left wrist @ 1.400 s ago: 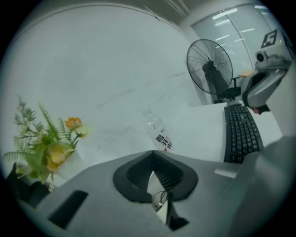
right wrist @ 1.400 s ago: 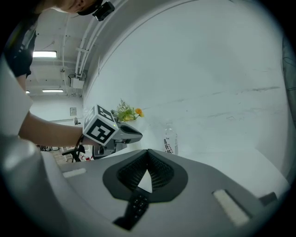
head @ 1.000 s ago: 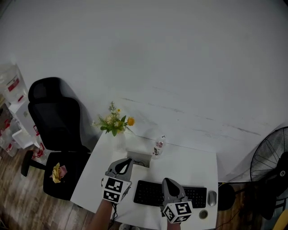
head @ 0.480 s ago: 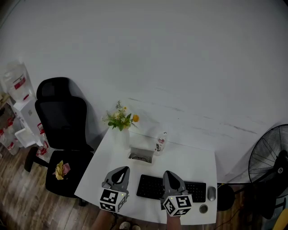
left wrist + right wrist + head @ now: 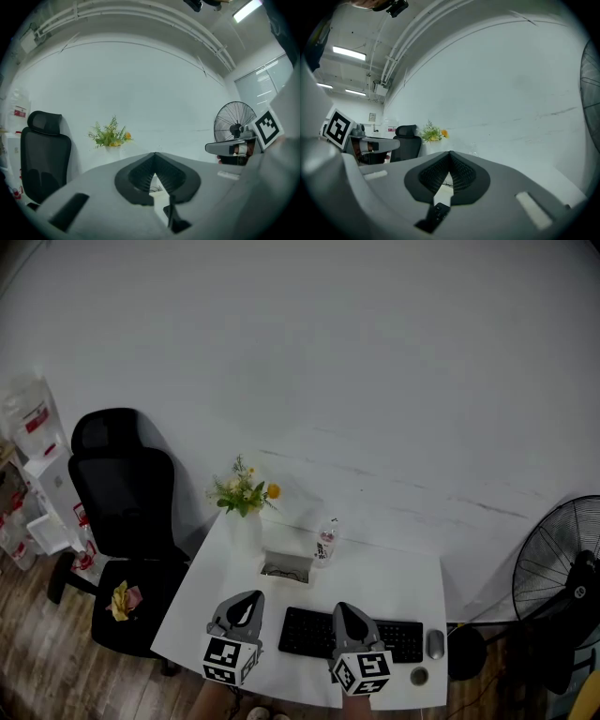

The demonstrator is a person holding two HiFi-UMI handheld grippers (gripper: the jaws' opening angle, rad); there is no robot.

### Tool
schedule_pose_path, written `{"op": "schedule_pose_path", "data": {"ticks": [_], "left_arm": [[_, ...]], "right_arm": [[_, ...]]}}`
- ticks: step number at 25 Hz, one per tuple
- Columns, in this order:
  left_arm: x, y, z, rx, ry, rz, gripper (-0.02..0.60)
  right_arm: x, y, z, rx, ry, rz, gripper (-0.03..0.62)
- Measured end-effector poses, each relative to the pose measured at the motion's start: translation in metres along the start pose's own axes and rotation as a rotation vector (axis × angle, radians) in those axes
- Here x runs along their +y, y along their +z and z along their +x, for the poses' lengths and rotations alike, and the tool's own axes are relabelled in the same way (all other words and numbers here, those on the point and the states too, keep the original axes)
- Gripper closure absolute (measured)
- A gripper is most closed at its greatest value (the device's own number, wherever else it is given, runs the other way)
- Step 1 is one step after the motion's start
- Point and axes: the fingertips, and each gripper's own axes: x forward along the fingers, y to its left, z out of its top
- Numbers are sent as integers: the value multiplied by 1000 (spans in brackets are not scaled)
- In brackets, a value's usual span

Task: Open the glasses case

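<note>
Since about a second and a half ago both tools have risen and levelled. The left gripper view then looked down on the bottle and keyboard from close by, and now it looks across the room. The left tongs (image 5: 251, 597) and right tongs (image 5: 341, 607) hang over the near edge of the white bench (image 5: 412, 582). Each pair has its tips together, with nothing clamped.

The grey rectangular glasses case (image 5: 286, 567) lies where it did. It is toward the bench's far edge, beyond the left end of the black keyboard (image 5: 305, 634). The clear plastic bottle (image 5: 325, 542) is just to its right, and the white vase of green and orange flowers (image 5: 246, 498) stands behind it.

Only the head view shows the case clearly. The gripper views show each tool side-on beside the other. The left one also takes in the black office chair (image 5: 44, 154) and the black pedestal fan (image 5: 234, 123).

The case is too small to tell how its lid sits. The gaps between the tongs show only slivers of the bench.
</note>
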Motion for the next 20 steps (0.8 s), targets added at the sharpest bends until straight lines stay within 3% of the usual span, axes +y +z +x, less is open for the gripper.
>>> {"op": "schedule_pose_path", "data": {"ticks": [20], "left_arm": [[-6,4,-7,-3,-2,5,574]], "right_arm": [[6,1,-8,-6,12,12,586]]}}
